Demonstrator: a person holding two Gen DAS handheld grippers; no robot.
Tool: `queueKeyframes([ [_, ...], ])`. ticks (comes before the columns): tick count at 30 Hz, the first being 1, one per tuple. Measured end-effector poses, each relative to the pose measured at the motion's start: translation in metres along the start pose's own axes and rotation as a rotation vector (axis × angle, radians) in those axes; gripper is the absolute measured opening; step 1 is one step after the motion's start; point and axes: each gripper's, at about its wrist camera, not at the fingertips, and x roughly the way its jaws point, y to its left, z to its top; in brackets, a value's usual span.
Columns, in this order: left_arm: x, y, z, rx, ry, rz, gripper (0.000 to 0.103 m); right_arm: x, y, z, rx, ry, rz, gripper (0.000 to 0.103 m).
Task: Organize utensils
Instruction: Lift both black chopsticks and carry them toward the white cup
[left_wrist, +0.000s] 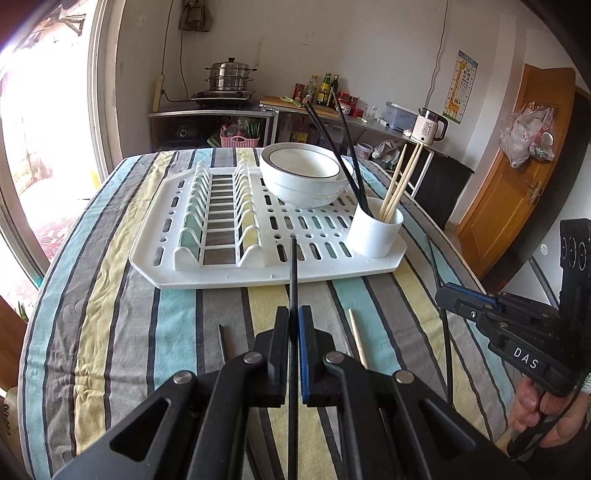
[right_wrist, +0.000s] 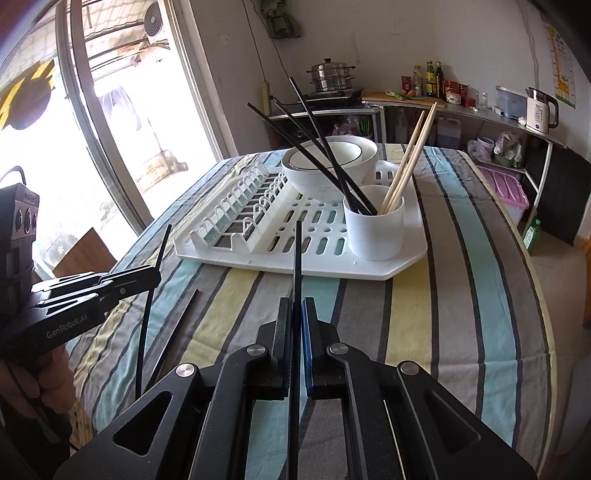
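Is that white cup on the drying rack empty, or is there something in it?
Not empty. The white cup stands upright on the drying rack holding black chopsticks and light wooden chopsticks, all leaning out.

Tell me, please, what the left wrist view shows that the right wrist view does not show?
Only the left wrist view: a wooden chopstick lying on the striped tablecloth, and an orange door.

Only the right wrist view: a pink lidded box and a green bottle on the floor.

Both: each gripper, left and right, shut on its own black chopstick; the white rack, bowls and cup with chopsticks.
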Motion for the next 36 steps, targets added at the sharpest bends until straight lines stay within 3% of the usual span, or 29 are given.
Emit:
queueKeyframes([
  [14, -0.052, -0.016, 0.015, 0.032, -0.130, -0.039, 0.005, -0.051, -0.003, 0.004, -0.005, -0.119, 0.016, 0.005],
  [27, -0.078, -0.018, -0.002, 0.034, -0.174, -0.059, 0.005, -0.075, -0.003, -0.006, -0.022, -0.163, 0.018, 0.005],
  [36, -0.088, -0.020, 0.006, 0.041, -0.194, -0.059, 0.005, -0.089, -0.006, 0.003, -0.024, -0.206, 0.004, 0.005],
])
